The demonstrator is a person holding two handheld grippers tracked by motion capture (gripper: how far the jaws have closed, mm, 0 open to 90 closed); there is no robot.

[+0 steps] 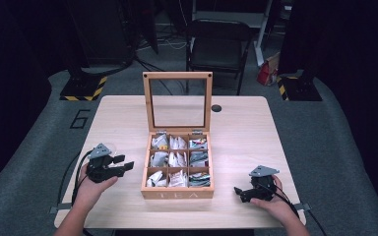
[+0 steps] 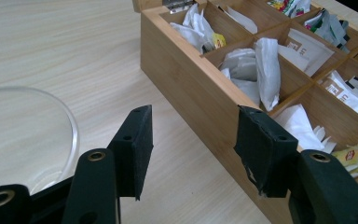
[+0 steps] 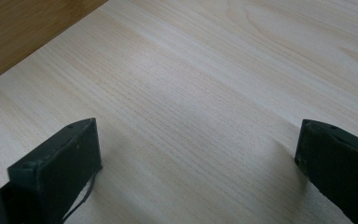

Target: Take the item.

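At the tabletop's (image 1: 246, 128) middle the tea box (image 1: 177, 189) stands open and full, while left gripper (image 1: 120, 164) and right gripper (image 1: 240, 192) rest beside it, jaws spread, nothing taken yet.

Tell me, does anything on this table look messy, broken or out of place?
Nothing looks broken or spilled. The wooden tea box sits square on the table with its glass lid standing open, and the tea bags lie loosely jumbled inside their compartments. Both grippers, left and right, are open and empty.
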